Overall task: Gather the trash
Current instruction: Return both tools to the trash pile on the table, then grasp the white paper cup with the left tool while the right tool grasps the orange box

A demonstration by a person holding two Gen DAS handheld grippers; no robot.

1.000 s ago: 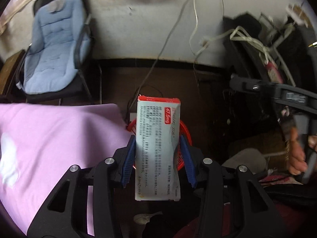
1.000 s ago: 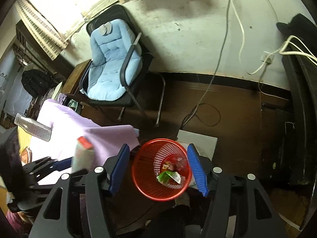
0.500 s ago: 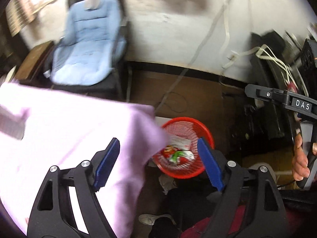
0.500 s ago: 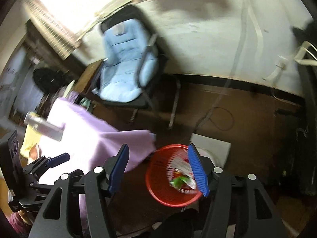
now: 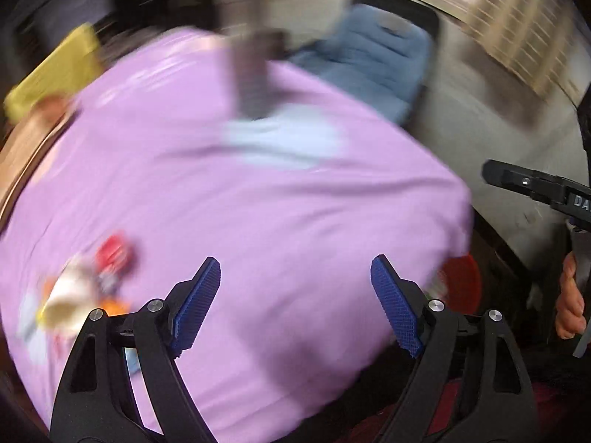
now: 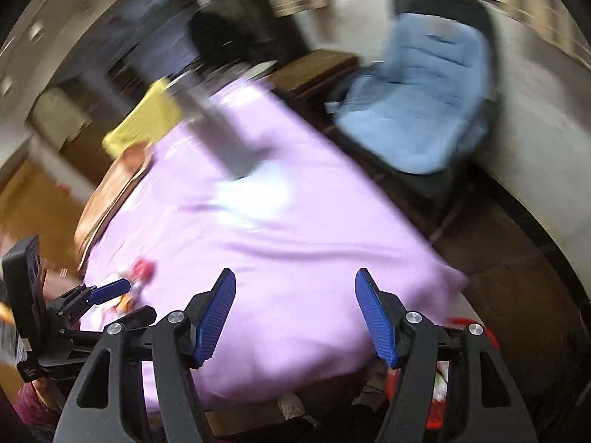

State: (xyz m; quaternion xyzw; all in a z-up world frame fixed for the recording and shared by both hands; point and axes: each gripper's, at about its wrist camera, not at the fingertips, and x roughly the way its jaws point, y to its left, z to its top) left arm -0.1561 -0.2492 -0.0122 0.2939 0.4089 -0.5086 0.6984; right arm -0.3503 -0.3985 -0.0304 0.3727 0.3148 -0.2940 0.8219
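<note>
Left wrist view: left tool [image 5: 295, 302] is empty, jaws have just been opening and stand apart. The box it carried a second ago is gone, dropped at the red bin [image 5: 460, 277], which now shows only as a sliver past the corner of the purple-covered worktop [image 5: 258, 192]. Both hands have swung back over the worktop; frames are heavily blurred. Right tool [image 6: 295, 310] also apart, jaws just widened a little, nothing between them. Remaining trash [image 5: 88, 284], a blurred red, white and orange cluster, lies near the worktop's left edge, just beyond the left tool. Likely next pick.
</note>
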